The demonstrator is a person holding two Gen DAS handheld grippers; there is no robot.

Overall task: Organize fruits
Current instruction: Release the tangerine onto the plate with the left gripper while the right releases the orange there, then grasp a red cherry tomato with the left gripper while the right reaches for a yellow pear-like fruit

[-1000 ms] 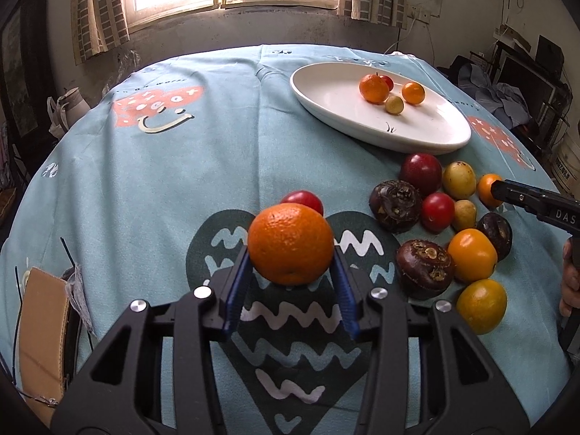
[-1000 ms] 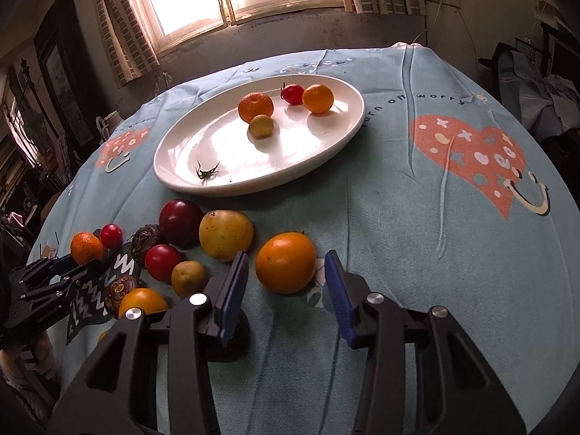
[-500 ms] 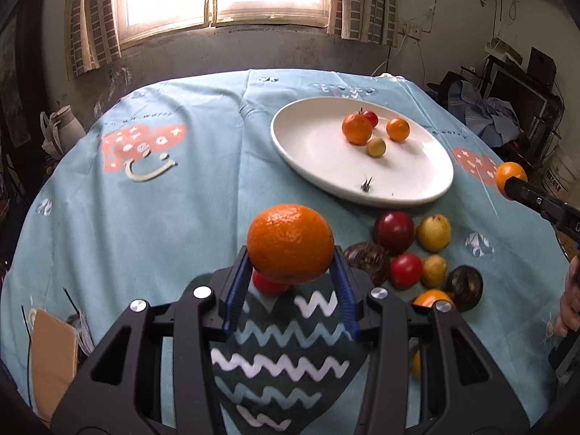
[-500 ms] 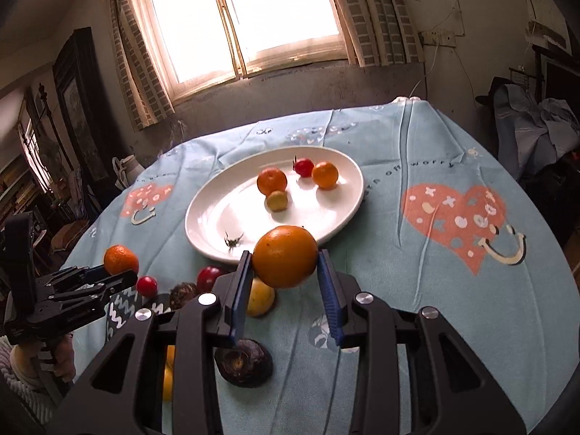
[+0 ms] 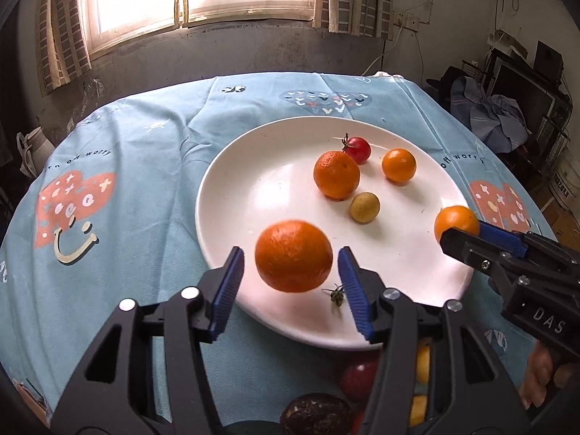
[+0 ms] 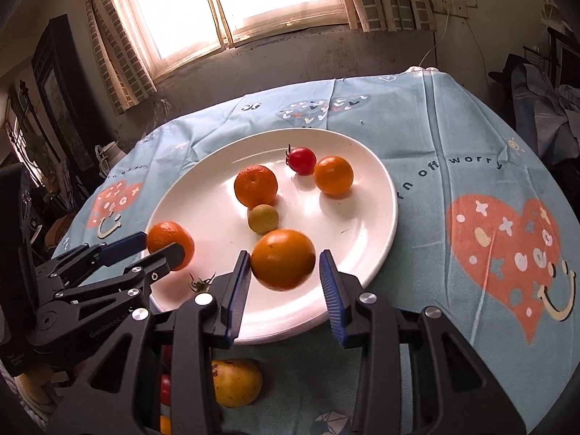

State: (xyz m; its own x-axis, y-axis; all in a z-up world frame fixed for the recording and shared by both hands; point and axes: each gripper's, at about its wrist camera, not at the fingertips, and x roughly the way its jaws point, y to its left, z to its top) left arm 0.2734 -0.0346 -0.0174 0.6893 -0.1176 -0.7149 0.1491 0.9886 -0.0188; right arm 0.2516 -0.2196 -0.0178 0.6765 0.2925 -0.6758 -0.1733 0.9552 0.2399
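your left gripper (image 5: 290,282) hangs over the near part of the white plate (image 5: 253,166), and its jaws are opening: the blue pads stand clear on both sides of the big orange (image 5: 293,255), with gaps showing, so the fruit sits between them unpressed, above the plate's near rim. your right gripper (image 6: 284,284) is over the same plate from the other side, its jaws opening too; the smooth orange (image 6: 282,258) lies between the pads, a sliver of plate visible on each flank, no pinch.

on the plate beyond: a dimpled mandarin (image 5: 336,174), a small yellow-green fruit (image 5: 364,207) just in front of it, a red cherry tomato (image 5: 357,149) with its stem touching behind the mandarin, and a small orange (image 5: 398,165) to the right, apart. a loose green stem (image 5: 337,295) lies on the near rim.

the plate rests on a light blue tablecloth (image 5: 145,152) printed with hearts. a yellow fruit (image 6: 235,382) sits on the cloth beneath your right gripper, off the plate.
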